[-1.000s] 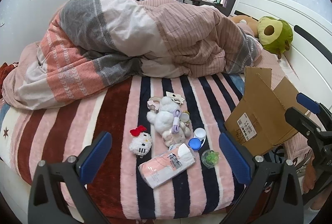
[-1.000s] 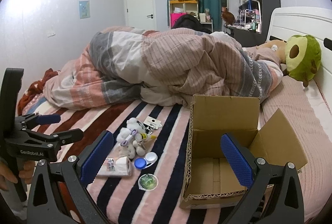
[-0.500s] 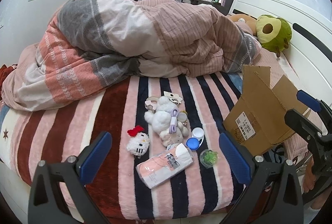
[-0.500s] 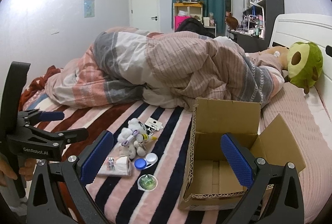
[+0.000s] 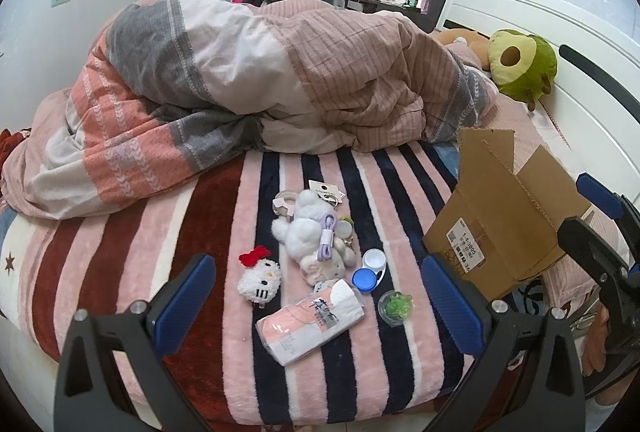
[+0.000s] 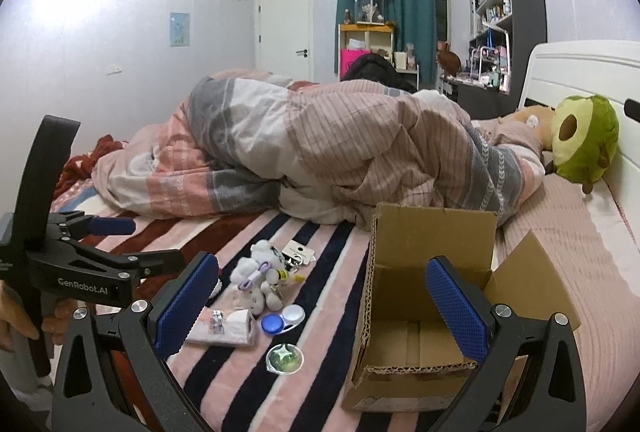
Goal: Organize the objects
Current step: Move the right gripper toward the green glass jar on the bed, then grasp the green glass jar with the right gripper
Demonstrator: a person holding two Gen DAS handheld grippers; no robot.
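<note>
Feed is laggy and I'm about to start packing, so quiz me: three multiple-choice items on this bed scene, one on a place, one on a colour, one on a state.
1. Where does the cardboard box sit relative to the small items?
A. to their right
B. to their left
C. under the duvet

2. What colour is the bow on the Hello Kitty plush?
A. blue
B. red
C. green

3. What is the left claw doing?
A. shut on the tissue pack
B. shut on the plush
C. open, holding nothing

Key: 1 A, the box lies right of the pile in both views. 2 B, the bow is red. 3 C, its blue pads stand wide apart, above the tissue pack.
</note>
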